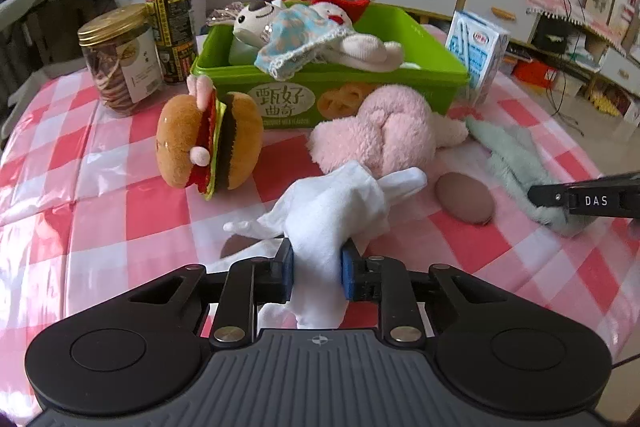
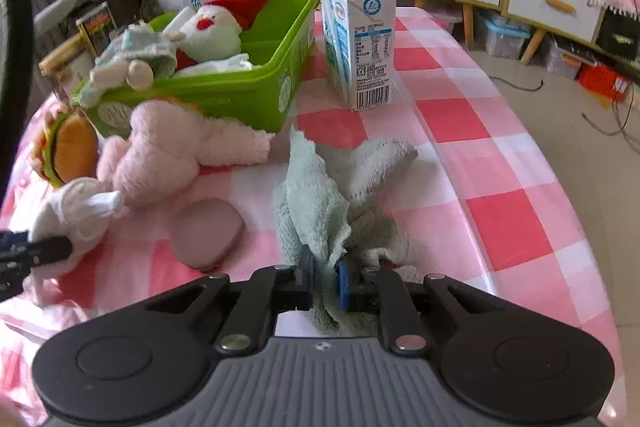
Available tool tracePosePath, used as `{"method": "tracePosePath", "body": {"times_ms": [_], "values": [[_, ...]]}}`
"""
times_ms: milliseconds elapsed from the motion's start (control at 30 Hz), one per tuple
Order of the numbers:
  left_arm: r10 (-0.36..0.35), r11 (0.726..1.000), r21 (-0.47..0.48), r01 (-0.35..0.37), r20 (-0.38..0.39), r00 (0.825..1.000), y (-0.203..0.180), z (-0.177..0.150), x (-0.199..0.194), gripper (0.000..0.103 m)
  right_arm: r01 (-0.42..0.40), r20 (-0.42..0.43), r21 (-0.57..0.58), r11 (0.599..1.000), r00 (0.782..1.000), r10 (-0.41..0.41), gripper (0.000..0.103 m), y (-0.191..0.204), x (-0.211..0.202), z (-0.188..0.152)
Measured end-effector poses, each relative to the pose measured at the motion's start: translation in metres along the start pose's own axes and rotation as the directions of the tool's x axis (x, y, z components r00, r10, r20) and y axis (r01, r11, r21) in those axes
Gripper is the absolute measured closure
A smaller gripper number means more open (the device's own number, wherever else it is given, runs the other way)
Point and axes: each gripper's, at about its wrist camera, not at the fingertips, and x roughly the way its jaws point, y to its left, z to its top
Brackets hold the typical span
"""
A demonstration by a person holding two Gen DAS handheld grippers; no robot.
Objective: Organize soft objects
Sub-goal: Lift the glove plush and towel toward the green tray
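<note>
My left gripper (image 1: 317,267) is shut on a white cloth glove (image 1: 336,203), bunched just above the checked tablecloth; the glove also shows in the right wrist view (image 2: 76,207). My right gripper (image 2: 325,275) is shut on a pale green fluffy towel (image 2: 320,203), which trails across the table (image 1: 516,163). A green plastic box (image 1: 340,87) behind them holds a Santa plush (image 2: 212,31), a cow plush (image 1: 256,19) and a blue patterned cloth (image 1: 296,39). A pink fluffy plush (image 1: 384,135) and a burger plush (image 1: 208,139) lie in front of the box.
A brown oval pad (image 1: 464,203) lies between the glove and the towel. A milk carton (image 2: 360,43) stands right of the box. A cookie jar (image 1: 116,59) and a tall can (image 1: 172,27) stand to its left. The table's right edge (image 2: 560,187) drops to the floor.
</note>
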Motion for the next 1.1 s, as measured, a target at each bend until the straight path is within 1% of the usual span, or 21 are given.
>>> {"method": "tracePosePath", "body": {"times_ms": [200,300,433,633,800,900,1000,1100], "values": [[-0.026,0.999,-0.032,0.026,0.02,0.999,0.0,0.008,-0.018,0.083,-0.047,0.048,0.068,0.997,0.998,0.044,0.098,-0.007,-0.028,0.011],[-0.04,0.998,-0.052,0.042,0.041,0.998,0.001,0.012,-0.027,0.083,-0.099,0.058,0.131,0.986,0.994,0.092,0.098,-0.013,-0.042,0.016],[-0.053,0.996,-0.069,0.058,0.072,0.996,-0.001,0.02,-0.037,0.083,-0.156,0.103,0.141,0.978,0.984,0.143,0.098,-0.01,-0.062,0.023],[-0.081,0.99,-0.103,0.093,0.112,0.99,-0.006,0.034,-0.048,0.083,-0.235,0.188,0.17,0.957,0.961,0.203,0.098,-0.006,-0.088,0.039],[-0.106,0.984,-0.127,0.125,0.152,0.983,-0.011,0.05,-0.055,0.084,-0.308,0.266,0.2,0.93,0.931,0.251,0.098,-0.004,-0.101,0.057],[-0.107,0.981,-0.142,0.13,0.161,0.981,-0.01,0.063,-0.054,0.084,-0.344,0.308,0.224,0.912,0.913,0.268,0.098,-0.003,-0.1,0.069],[-0.101,0.981,-0.149,0.128,0.174,0.98,-0.009,0.081,-0.05,0.084,-0.377,0.331,0.254,0.891,0.899,0.287,0.098,-0.001,-0.092,0.08],[-0.117,0.973,-0.178,0.15,0.184,0.976,-0.005,0.099,-0.043,0.084,-0.401,0.357,0.271,0.875,0.886,0.295,0.098,0.001,-0.08,0.09]]}}
